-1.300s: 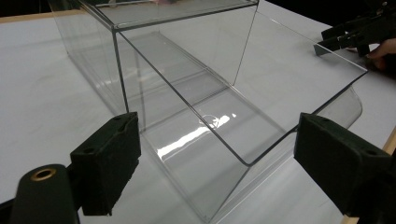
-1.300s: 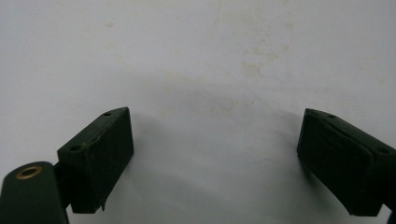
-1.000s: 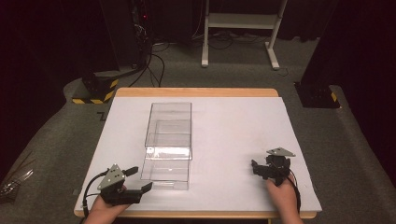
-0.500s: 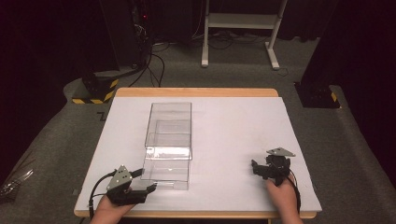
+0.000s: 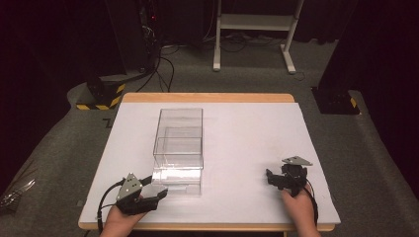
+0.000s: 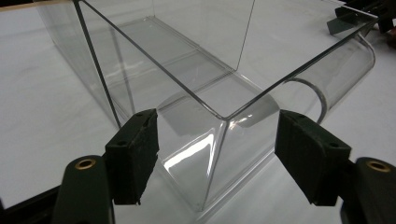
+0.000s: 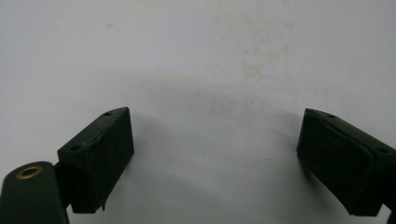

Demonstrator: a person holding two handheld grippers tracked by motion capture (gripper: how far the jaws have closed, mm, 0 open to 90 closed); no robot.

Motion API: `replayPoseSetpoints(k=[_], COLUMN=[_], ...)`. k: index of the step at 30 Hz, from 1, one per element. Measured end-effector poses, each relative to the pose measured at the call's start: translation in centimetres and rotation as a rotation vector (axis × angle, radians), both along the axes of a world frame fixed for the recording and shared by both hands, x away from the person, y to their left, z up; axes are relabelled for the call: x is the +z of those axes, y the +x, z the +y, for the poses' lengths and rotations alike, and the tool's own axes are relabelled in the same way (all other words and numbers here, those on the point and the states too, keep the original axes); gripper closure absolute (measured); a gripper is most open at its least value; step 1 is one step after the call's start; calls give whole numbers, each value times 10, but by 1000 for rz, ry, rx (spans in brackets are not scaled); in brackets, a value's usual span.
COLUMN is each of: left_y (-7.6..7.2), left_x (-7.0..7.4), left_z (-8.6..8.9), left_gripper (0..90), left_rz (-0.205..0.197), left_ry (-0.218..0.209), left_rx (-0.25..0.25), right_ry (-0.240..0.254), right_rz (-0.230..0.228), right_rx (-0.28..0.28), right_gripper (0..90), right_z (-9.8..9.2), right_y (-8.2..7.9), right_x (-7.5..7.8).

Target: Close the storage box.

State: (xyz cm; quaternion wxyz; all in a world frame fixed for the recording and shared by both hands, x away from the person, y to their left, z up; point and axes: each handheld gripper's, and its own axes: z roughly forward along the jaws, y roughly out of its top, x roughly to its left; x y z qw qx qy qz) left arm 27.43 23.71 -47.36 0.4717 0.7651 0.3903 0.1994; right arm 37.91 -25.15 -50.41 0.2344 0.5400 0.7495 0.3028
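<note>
my left gripper (image 6: 217, 154) jaws just been closing, still spread astride near corner of clear box (image 5: 179, 148), pads not touching, lining up a grab | box centre frame | right gripper (image 5: 277, 178) spread, parked lower right on table (image 5: 247, 123)

The left gripper (image 6: 215, 154) sits low at the near corner of the clear plastic box (image 6: 201, 84) on the white table (image 6: 42, 116), its black jaws, just closing in, bracketing that corner with gaps on both sides.
</note>
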Motion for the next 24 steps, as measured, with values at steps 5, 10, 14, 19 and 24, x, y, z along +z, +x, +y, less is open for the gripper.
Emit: replayPoseSetpoints(k=[5,10,14,19,24], left_y=[3,6,9,14,19], left_x=[-1,-1,-2,-3,-4], left_z=[-1,-3,-3,-2,-3], left_gripper=[308,317,334,369,366], left_rz=[0,-1,-2,0,0], left_ry=[-8,-12,-16,-28,-27], left_rx=[13,26,44,62,71], right_ry=[0,0,1,1,1], right_rz=[0,0,0,0,0], right_rx=[0,0,0,1,1], right_gripper=[109,109,109,109,109], right_z=[0,0,0,0,0], right_y=[0,0,0,0,0], right_x=[0,0,0,0,0])
